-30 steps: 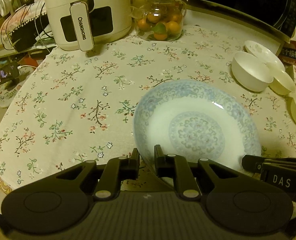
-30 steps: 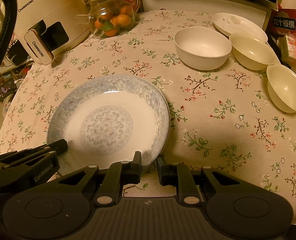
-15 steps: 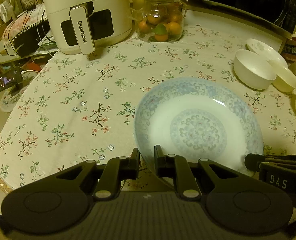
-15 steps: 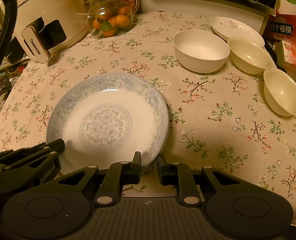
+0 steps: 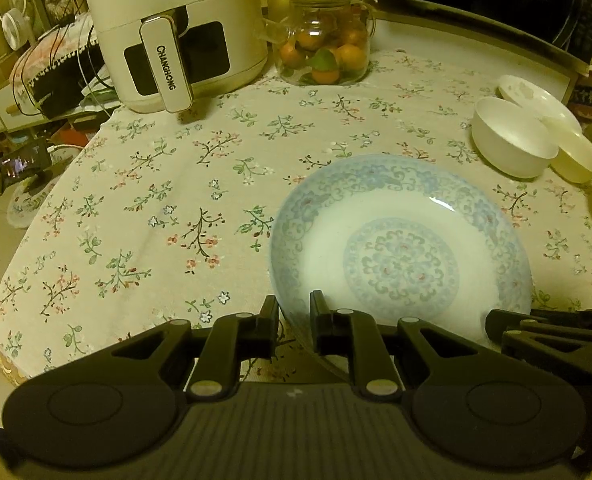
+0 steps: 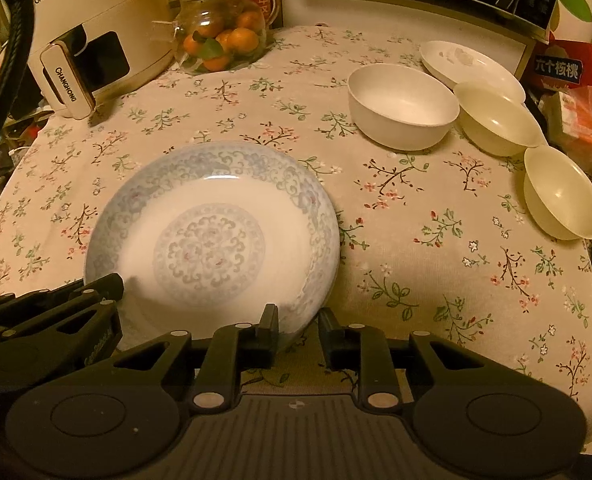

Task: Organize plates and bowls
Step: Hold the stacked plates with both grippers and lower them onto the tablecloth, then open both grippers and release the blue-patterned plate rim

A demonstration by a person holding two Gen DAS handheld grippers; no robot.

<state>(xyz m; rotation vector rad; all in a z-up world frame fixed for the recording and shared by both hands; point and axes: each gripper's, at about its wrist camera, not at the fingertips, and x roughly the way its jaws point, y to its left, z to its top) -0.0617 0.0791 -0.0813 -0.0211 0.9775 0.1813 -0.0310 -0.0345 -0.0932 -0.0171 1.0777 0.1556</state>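
Observation:
A blue-patterned plate [image 5: 400,256] [image 6: 211,236] is held over the flowered tablecloth near the front edge. My left gripper [image 5: 293,310] is shut on its near left rim. My right gripper [image 6: 298,318] is shut on its near right rim. Each gripper shows in the other's view: the right one in the left wrist view [image 5: 552,332], the left one in the right wrist view [image 6: 55,312]. A white bowl [image 6: 402,106] [image 5: 510,136], two cream bowls [image 6: 496,118] [image 6: 560,194] and a white plate [image 6: 472,64] stand at the right.
A white air fryer [image 5: 175,28] [image 6: 83,40] and a glass jar of oranges [image 5: 324,48] [image 6: 221,36] stand at the back. A microwave [image 5: 488,4] is at the back right. Red packages [image 6: 576,92] lie beyond the right edge.
Both grippers have lifted and pulled back a little with the plate; the table looks farther away. The grip on the rim is unchanged.

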